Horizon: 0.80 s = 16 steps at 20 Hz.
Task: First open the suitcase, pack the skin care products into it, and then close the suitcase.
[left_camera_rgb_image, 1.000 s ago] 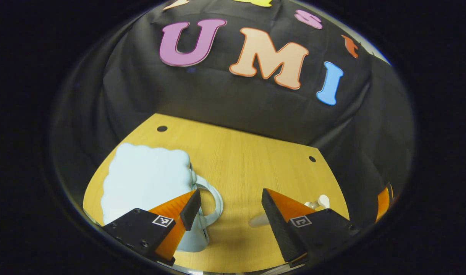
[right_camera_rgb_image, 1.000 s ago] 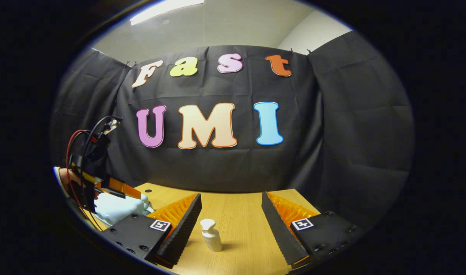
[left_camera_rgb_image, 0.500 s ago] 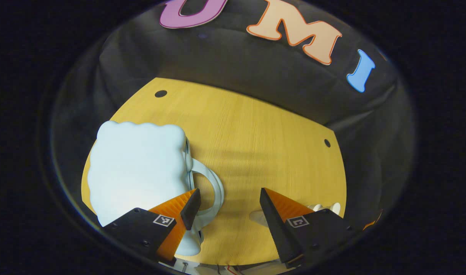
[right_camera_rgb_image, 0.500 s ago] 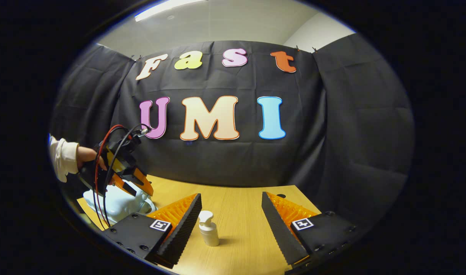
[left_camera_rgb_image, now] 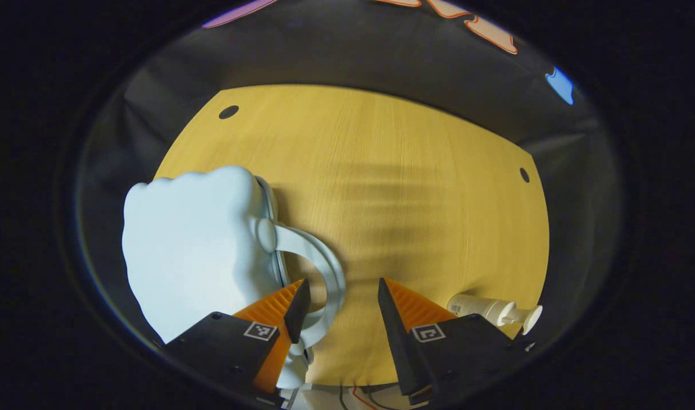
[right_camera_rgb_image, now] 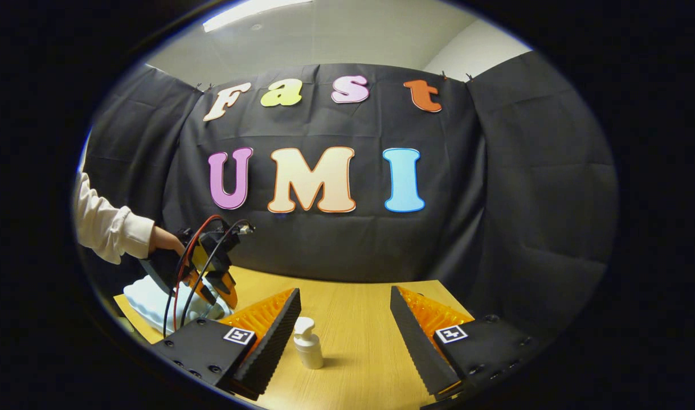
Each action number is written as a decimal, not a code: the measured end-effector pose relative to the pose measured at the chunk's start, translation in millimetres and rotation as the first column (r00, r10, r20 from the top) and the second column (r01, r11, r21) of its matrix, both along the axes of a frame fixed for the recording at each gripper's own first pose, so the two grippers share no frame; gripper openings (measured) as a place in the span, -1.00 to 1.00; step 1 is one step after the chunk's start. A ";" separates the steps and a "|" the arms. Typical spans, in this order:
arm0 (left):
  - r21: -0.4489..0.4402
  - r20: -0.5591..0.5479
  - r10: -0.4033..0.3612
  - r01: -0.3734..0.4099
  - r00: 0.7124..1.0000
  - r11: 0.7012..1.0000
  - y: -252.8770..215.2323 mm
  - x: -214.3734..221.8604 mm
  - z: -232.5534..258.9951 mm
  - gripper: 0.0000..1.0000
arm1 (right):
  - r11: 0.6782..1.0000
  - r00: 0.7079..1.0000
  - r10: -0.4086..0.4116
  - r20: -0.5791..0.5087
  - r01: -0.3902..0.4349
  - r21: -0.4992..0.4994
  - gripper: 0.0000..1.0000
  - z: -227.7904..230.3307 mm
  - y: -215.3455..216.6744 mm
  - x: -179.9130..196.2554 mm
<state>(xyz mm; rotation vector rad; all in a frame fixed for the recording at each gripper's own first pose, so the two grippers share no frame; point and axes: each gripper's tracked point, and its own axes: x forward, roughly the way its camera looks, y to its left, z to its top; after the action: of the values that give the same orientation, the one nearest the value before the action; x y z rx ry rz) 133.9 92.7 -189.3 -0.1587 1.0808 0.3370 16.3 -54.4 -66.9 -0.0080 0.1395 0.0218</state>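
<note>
A pale blue suitcase lies shut on the wooden table, its curved handle facing the table's middle. My left gripper is open and points steeply down, with the handle just inside its left finger. A small white pump bottle appears beyond its right finger. In the right gripper view the same bottle stands upright between the fingers of my open right gripper, farther off. There the left gripper, held by a hand in a white sleeve, hangs over the suitcase.
Two dark round holes mark the table's far corners. The black cloth wall closes the booth behind and on both sides. Red and black cables trail from the left gripper.
My left gripper has tipped further down and closed in on the suitcase handle, its jaws a little narrower. The right gripper has stayed nearly still, facing the bottle.
</note>
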 end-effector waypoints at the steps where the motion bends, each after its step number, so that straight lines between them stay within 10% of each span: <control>1: -0.003 -0.020 0.002 -0.002 1.000 1.000 1.1 0.3 -4.3 0.48 | 1.000 1.000 -0.008 -0.003 0.008 0.003 0.97 -2.0 -3.2 0.6; 5: 0.013 -0.093 0.015 -0.014 0.996 1.000 10.5 1.7 -21.5 0.08 | 0.999 0.999 -0.037 -0.012 0.037 0.007 0.97 -5.9 -15.5 -1.1; 16: 0.111 -0.210 0.032 -0.008 0.977 0.994 37.6 5.8 -50.4 -0.25 | 0.998 0.997 -0.062 -0.036 0.062 -0.006 0.97 -17.5 -31.0 4.0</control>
<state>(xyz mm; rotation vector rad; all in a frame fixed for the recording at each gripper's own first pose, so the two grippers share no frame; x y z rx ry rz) 139.7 130.3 -239.7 -0.0361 1.2689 0.4376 20.3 -85.4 -84.4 -0.0082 0.1764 -0.0404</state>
